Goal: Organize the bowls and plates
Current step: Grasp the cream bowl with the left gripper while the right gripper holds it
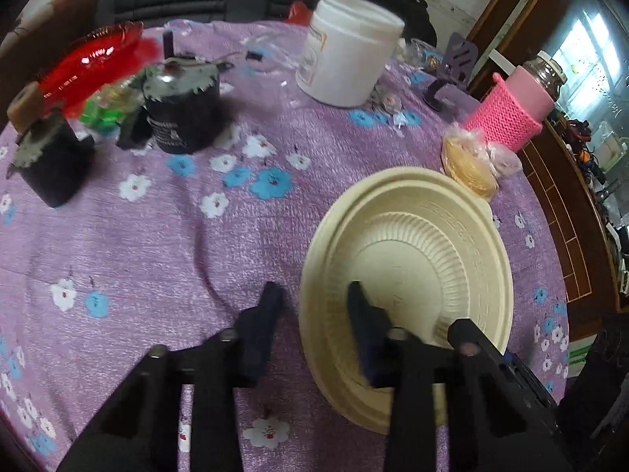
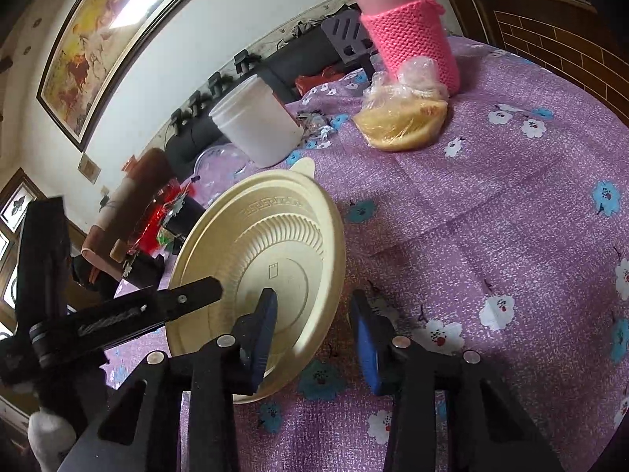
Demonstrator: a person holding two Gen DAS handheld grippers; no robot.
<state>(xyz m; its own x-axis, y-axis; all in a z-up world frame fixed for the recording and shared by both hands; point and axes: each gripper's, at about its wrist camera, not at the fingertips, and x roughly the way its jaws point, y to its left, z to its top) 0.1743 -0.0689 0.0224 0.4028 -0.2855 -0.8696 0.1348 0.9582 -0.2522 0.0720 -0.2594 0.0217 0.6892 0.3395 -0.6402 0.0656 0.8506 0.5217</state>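
A cream ribbed plate [image 1: 416, 244] lies on the purple flowered tablecloth; it also shows in the right wrist view [image 2: 275, 236]. My left gripper [image 1: 314, 306] is open and straddles the plate's left rim, one finger outside, one inside the dish. My right gripper [image 2: 314, 314] is open and straddles the plate's right rim, its left finger over the dish and its right finger over the cloth. A stack of tan bowls in clear plastic wrap [image 1: 471, 165] sits beyond the plate, also seen from the right wrist [image 2: 401, 122].
A white tub [image 1: 346, 51], a pink knit-sleeved bottle [image 1: 515, 106], a purple stand [image 1: 452, 67], two dark tins [image 1: 181, 106] and a red glass dish [image 1: 90, 59] stand at the back. The table edge [image 1: 558, 275] runs on the right, a wooden cabinet beyond.
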